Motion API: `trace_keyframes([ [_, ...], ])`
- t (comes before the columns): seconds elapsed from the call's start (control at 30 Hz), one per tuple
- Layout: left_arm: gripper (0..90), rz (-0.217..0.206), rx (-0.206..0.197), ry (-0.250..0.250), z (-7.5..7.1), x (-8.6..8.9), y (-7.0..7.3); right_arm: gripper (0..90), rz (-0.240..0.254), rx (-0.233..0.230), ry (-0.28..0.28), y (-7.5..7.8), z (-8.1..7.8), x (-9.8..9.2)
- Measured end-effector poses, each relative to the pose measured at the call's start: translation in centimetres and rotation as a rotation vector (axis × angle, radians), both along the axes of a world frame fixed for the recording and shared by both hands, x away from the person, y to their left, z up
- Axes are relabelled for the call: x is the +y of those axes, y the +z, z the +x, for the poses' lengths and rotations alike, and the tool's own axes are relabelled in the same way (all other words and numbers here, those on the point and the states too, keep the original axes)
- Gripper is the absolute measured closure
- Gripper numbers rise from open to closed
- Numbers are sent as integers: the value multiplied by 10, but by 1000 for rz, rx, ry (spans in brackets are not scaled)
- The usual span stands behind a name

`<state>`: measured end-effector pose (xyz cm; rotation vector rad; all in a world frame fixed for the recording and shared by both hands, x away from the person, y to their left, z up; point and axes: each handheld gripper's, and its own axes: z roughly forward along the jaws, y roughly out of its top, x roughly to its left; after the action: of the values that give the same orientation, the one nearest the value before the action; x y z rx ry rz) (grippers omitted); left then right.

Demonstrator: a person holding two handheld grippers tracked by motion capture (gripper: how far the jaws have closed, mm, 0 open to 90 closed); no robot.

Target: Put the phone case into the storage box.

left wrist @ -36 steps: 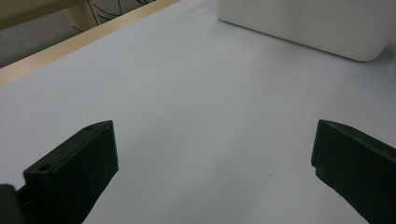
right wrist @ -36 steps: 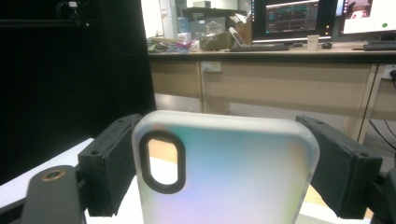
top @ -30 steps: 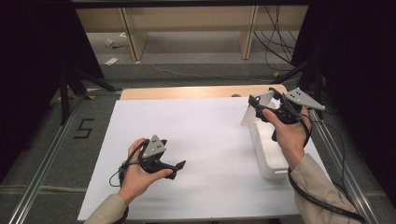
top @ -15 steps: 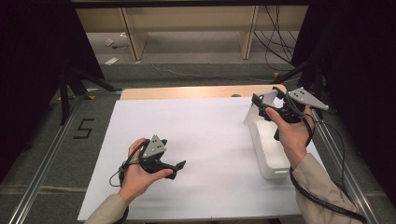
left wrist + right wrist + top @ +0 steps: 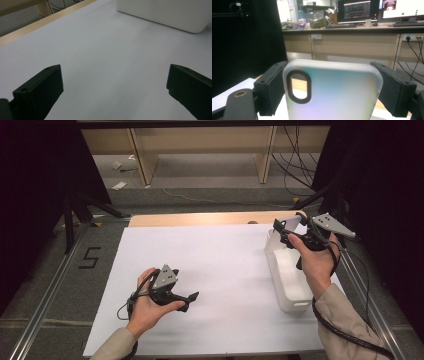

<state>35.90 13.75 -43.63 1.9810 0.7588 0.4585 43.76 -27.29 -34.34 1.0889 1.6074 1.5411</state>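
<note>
- Right gripper – jaws clamped across the width of a frosted translucent phone case with a black-rimmed oval camera cutout; in the right gripper view one black pad presses on each long edge.
- Case stands upright in the grip, cutout at the top left corner in the right gripper view.
- In the high view the case sits at about 2 o'clock on the table, above the far end of a white rectangular plastic bin; contact with the bin can't be told.
- Bin lies along the 3 o'clock edge of the white table sheet, long side running near to far.
- Left gripper – jaws wide apart, nothing between them, low over bare sheet at about 7 o'clock, pointing toward the bin.
- Left gripper view: bin wall at 1 o'clock, well apart from the jaws.
</note>
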Motion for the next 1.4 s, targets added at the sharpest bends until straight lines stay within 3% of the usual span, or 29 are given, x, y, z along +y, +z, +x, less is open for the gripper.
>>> trace_keyframes([
  [1.4,6,-8,0,4,0,1,0,183,-14,24,-84,-5,7,-21],
])
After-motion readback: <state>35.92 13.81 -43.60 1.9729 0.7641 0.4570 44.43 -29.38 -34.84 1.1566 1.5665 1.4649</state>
